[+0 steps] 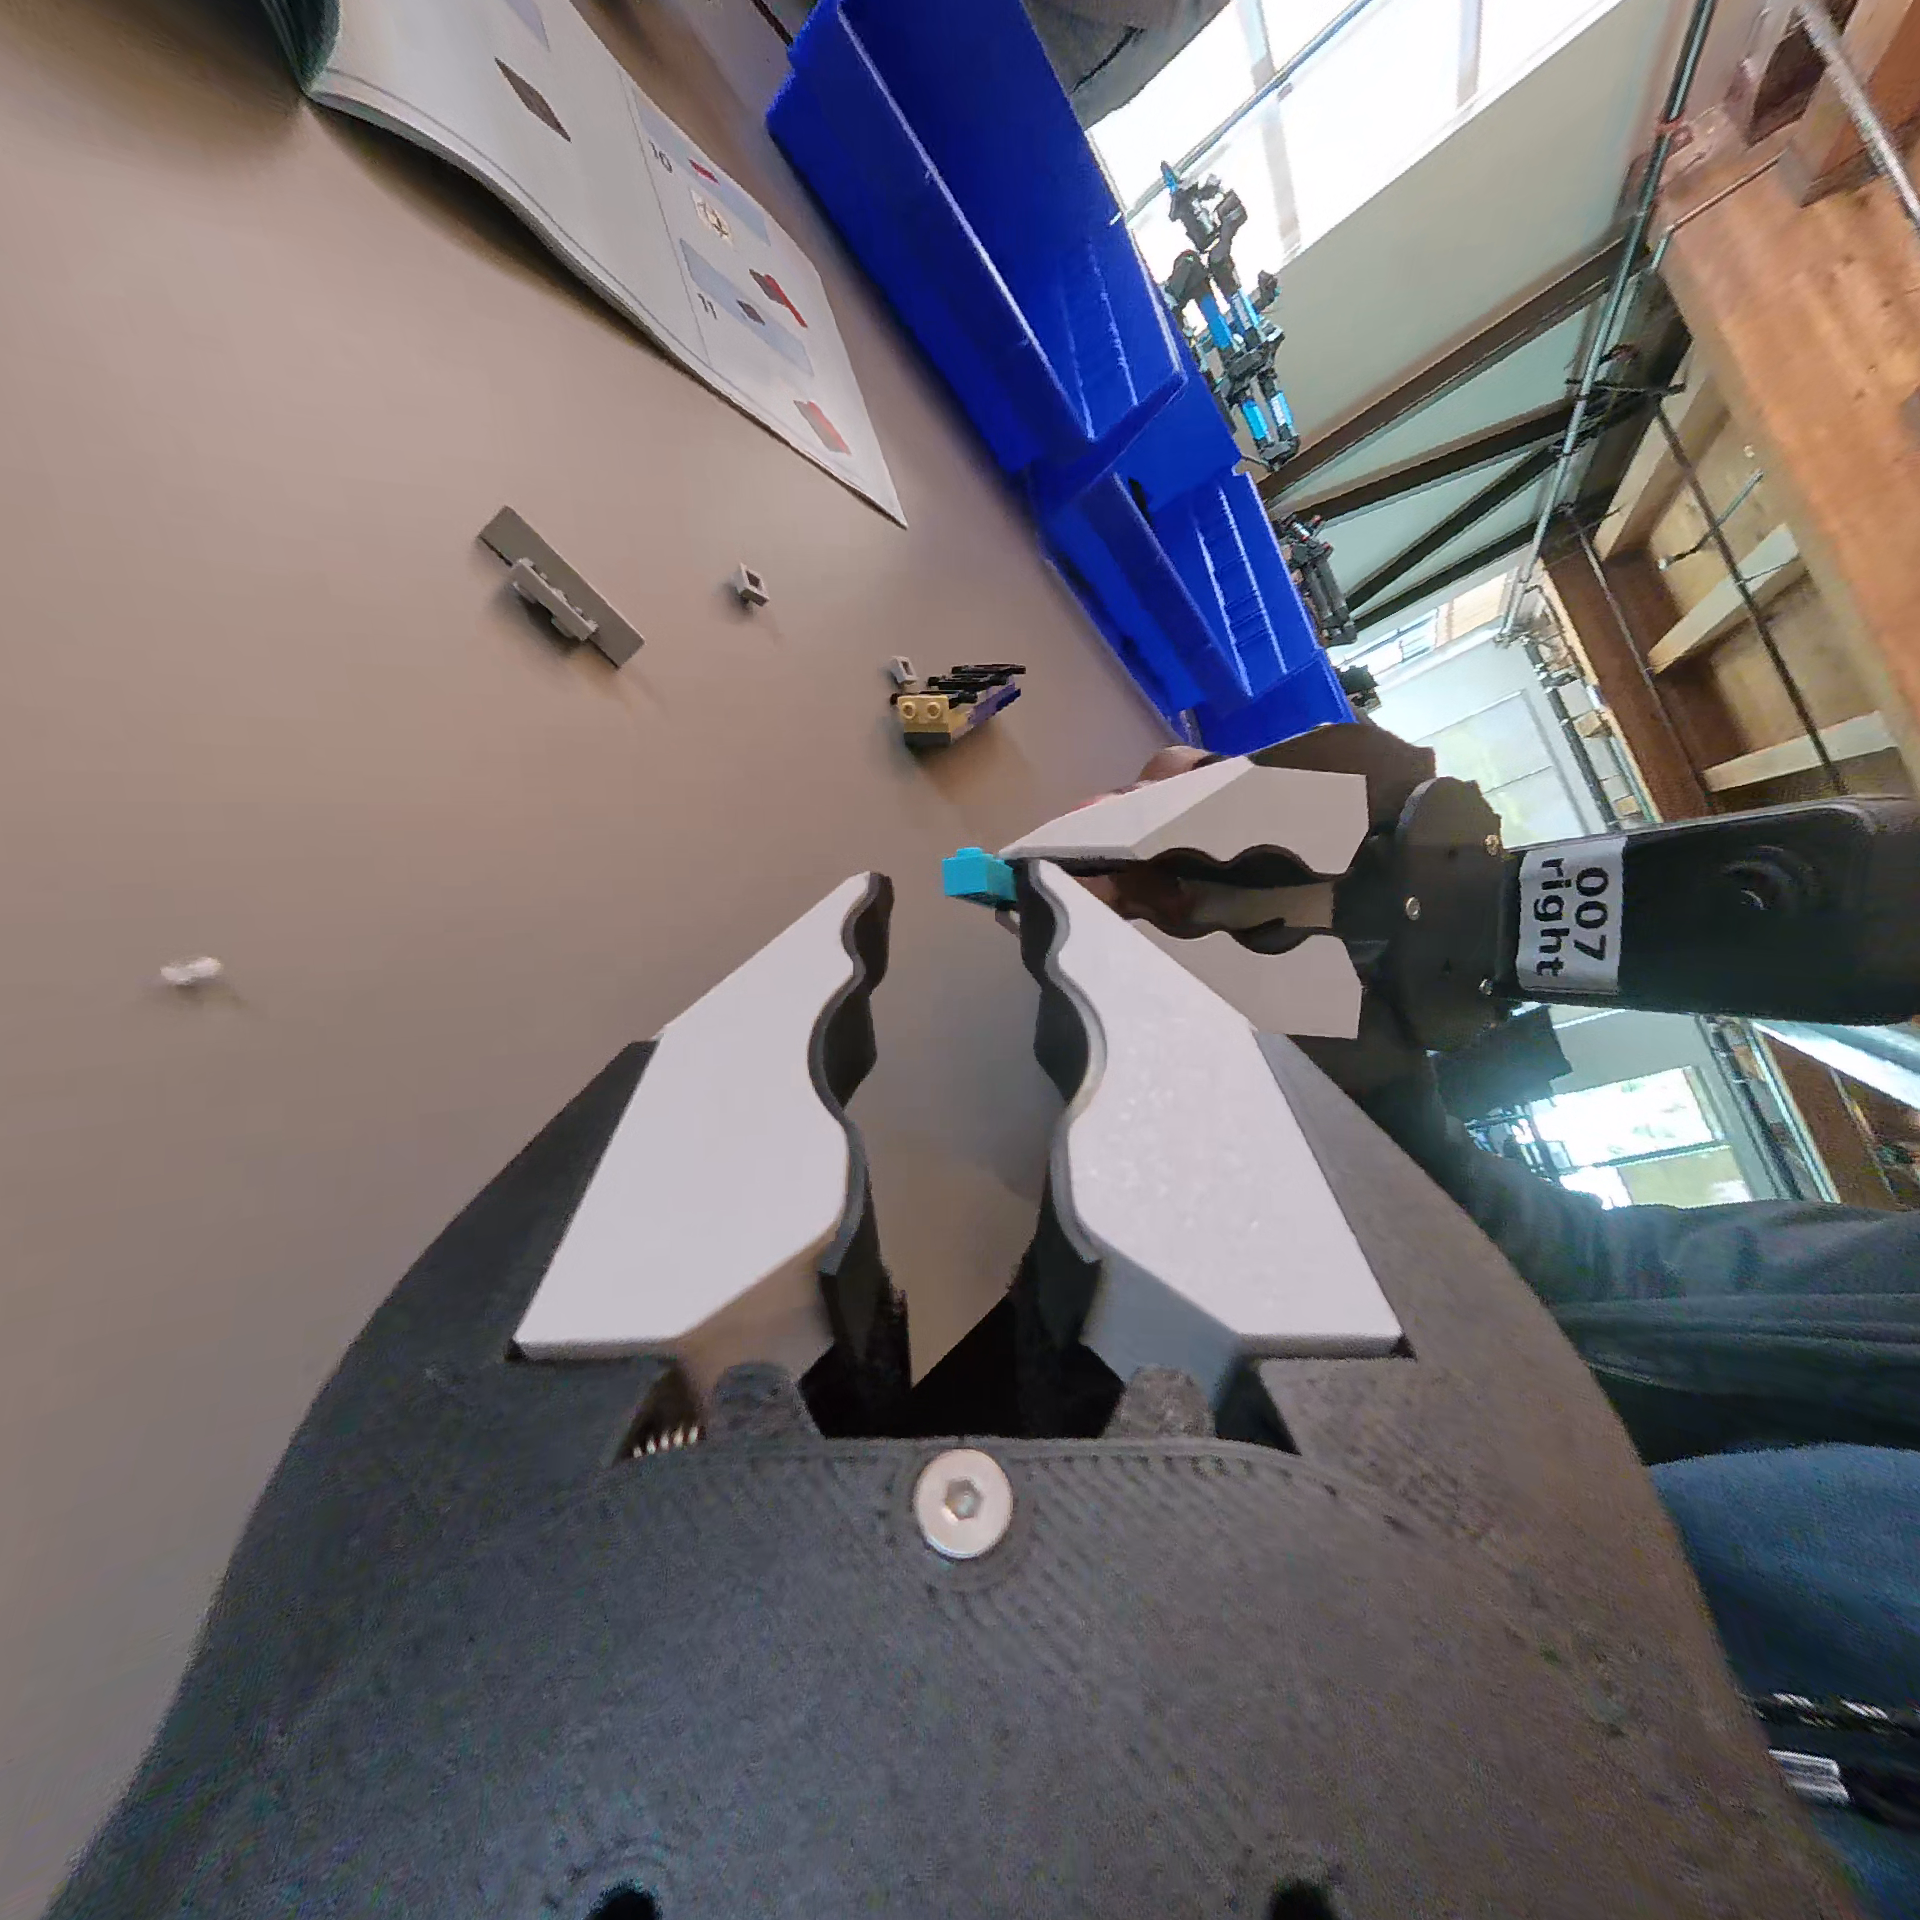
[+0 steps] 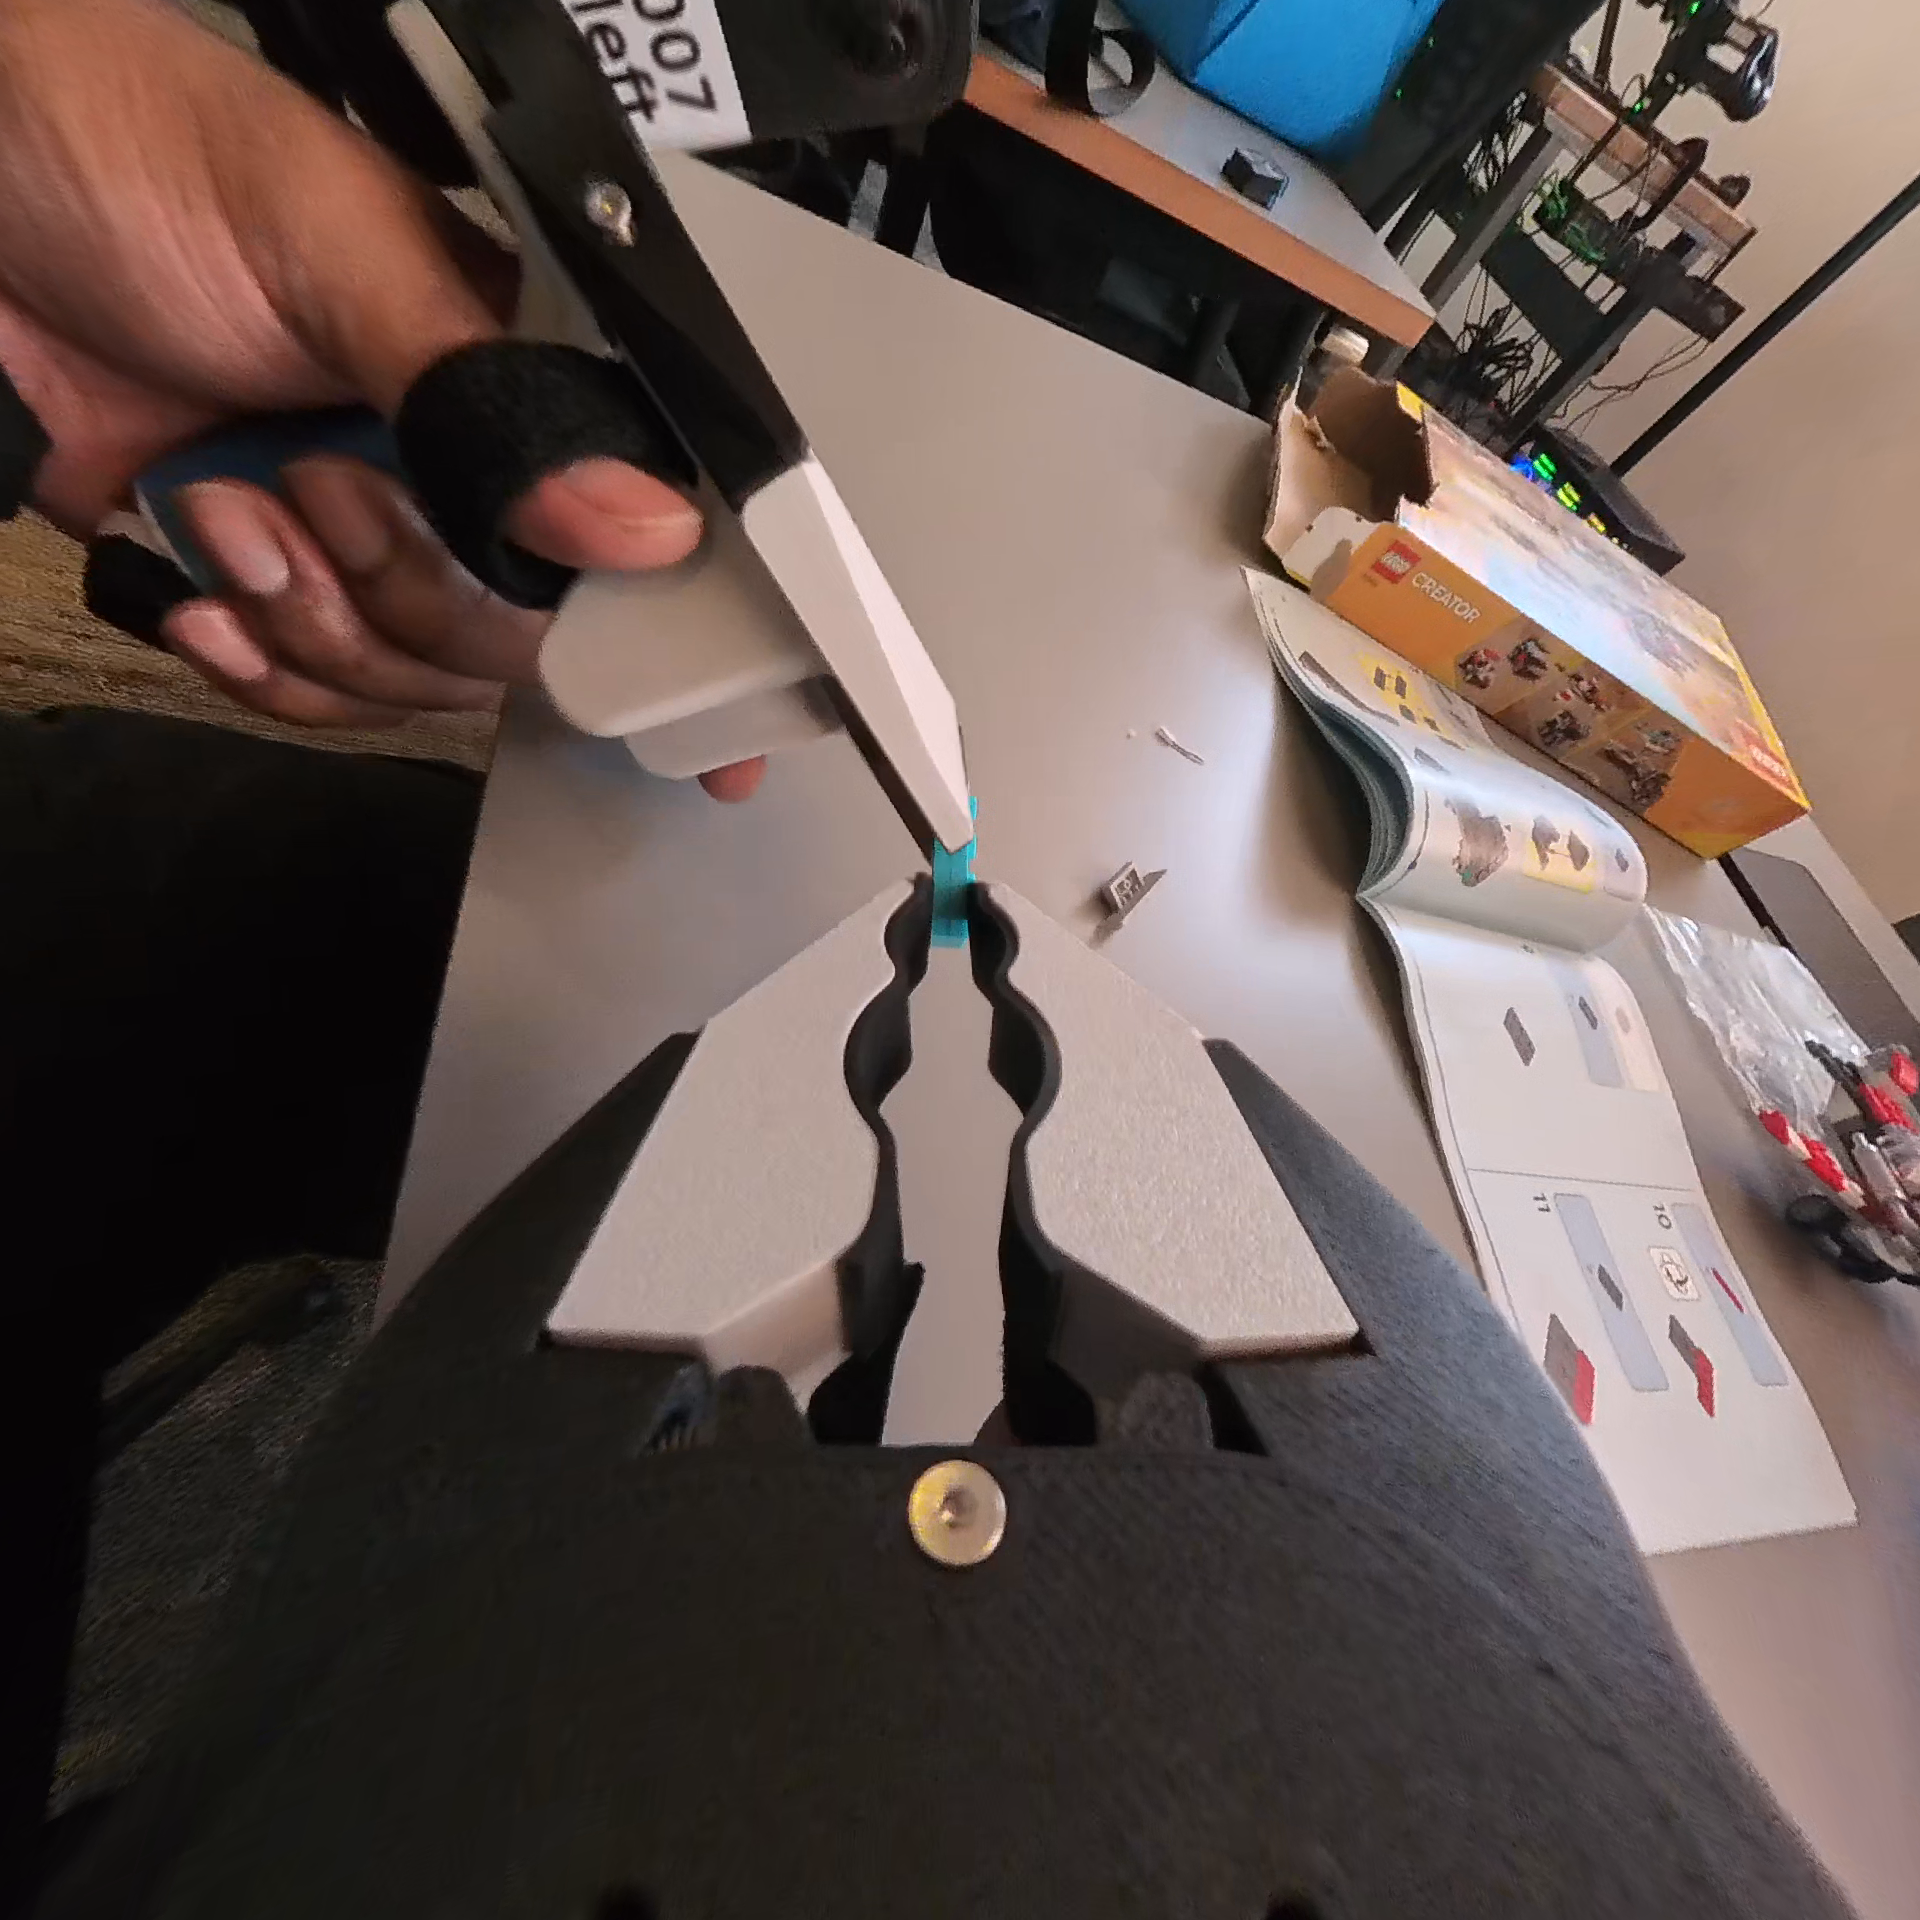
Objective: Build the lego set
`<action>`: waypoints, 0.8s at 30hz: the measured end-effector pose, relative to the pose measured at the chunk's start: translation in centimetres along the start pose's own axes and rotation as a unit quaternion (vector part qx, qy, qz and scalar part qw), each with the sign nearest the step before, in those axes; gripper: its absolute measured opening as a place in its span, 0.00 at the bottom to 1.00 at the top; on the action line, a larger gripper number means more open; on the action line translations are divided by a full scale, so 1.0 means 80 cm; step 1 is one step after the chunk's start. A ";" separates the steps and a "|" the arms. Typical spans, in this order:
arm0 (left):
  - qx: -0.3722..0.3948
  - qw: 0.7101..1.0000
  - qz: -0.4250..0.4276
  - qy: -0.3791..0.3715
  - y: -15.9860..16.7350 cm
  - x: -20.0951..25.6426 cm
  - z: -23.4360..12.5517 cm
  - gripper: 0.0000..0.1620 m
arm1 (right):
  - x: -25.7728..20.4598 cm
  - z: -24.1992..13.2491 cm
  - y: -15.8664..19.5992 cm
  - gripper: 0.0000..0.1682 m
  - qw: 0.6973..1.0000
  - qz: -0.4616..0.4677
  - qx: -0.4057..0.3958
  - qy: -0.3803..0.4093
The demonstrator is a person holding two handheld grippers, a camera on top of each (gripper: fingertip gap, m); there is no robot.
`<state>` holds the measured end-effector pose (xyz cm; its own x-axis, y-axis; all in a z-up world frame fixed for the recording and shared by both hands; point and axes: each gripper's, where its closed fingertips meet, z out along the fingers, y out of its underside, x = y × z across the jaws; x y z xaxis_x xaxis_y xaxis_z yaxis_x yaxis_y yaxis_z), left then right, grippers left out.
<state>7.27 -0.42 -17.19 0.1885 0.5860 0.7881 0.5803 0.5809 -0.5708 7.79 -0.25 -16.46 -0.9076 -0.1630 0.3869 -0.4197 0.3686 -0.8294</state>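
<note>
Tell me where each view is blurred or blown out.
Left wrist view: windows top right blown out, table smeared at the left edge, teal brick sharp. Right wrist view: hand motion-blurred, red model soft at the right edge, booklet fairly crisp.

Each camera sits close behind its own jaws, looking along them, tilted, low over the table [image 1: 312, 727]. The views face each other; both share the teal brick [image 1: 977, 876] and booklet [image 2: 1558, 1039].

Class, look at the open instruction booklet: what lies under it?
The booklet lies flat on the grey table. Only tabletop shows around its edges; anything beneath its pages is covered and cannot be seen.
</note>
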 end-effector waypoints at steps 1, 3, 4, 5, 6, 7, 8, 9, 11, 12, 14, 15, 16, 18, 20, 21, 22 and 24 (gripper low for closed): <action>0.001 1.000 -0.003 0.005 0.000 0.001 0.000 0.13 | 0.000 0.000 -0.002 0.04 1.000 -0.001 0.004 0.001; 0.004 1.000 -0.006 0.020 -0.001 0.005 -0.001 0.08 | 0.000 0.001 -0.004 0.04 1.000 -0.003 0.005 0.001; 0.007 1.000 -0.008 0.026 -0.002 0.006 -0.002 0.06 | 0.000 0.003 -0.003 0.04 1.000 -0.004 0.005 0.000; 0.011 0.999 -0.008 0.030 -0.003 0.007 -0.003 0.05 | 0.000 0.004 -0.004 0.04 1.000 -0.004 0.005 0.000; 0.014 0.999 -0.008 0.034 -0.004 0.007 -0.003 0.05 | 0.000 0.005 -0.004 0.04 1.000 -0.003 0.005 -0.001; 0.018 0.999 -0.009 0.036 -0.005 0.007 -0.004 0.05 | 0.001 0.005 -0.005 0.04 1.000 -0.002 0.007 -0.001; 0.022 0.999 -0.010 0.038 -0.006 0.006 -0.005 0.05 | 0.001 0.006 -0.006 0.04 1.000 0.000 0.008 -0.001; 0.025 0.999 -0.010 0.039 -0.008 0.006 -0.006 0.05 | 0.002 0.007 -0.007 0.04 1.000 0.003 0.009 -0.003; 0.036 0.999 -0.009 0.031 -0.013 0.001 -0.009 0.05 | 0.005 0.009 -0.007 0.07 1.000 0.017 0.007 -0.006; 0.042 0.999 -0.008 0.025 -0.016 -0.002 -0.012 0.05 | 0.010 0.010 -0.005 0.10 1.000 0.028 0.004 -0.004; 0.058 0.998 -0.005 0.010 -0.025 -0.010 -0.019 0.05 | 0.025 0.013 0.001 0.12 0.998 0.063 -0.013 0.006; 0.066 0.998 -0.002 0.001 -0.029 -0.015 -0.023 0.05 | 0.033 0.015 0.004 0.12 0.996 0.080 -0.023 0.013; 0.072 0.997 0.001 -0.008 -0.032 -0.019 -0.027 0.05 | 0.040 0.019 0.008 0.12 0.994 0.097 -0.036 0.018; 0.081 0.996 0.005 -0.021 -0.038 -0.025 -0.034 0.05 | 0.050 0.031 0.022 0.13 0.989 0.125 -0.080 0.023; 0.088 0.996 0.007 -0.026 -0.043 -0.028 -0.039 0.05 | 0.056 0.045 0.036 0.12 0.981 0.146 -0.121 0.027; 0.090 0.996 0.008 -0.028 -0.044 -0.029 -0.041 0.05 | 0.055 0.052 0.041 0.12 0.978 0.157 -0.138 0.021; 0.091 0.995 0.010 -0.030 -0.045 -0.029 -0.043 0.05 | 0.055 0.059 0.044 0.12 0.975 0.166 -0.149 0.018; 0.091 0.995 0.013 -0.034 -0.045 -0.030 -0.046 0.05 | 0.055 0.071 0.047 0.10 0.971 0.175 -0.165 0.015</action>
<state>7.66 -6.00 -16.22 0.1437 0.6357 0.7585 0.4216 0.6541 -0.6280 2.18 -4.78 -20.21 -0.9914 0.0497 0.1207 -0.0565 0.6704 -0.7399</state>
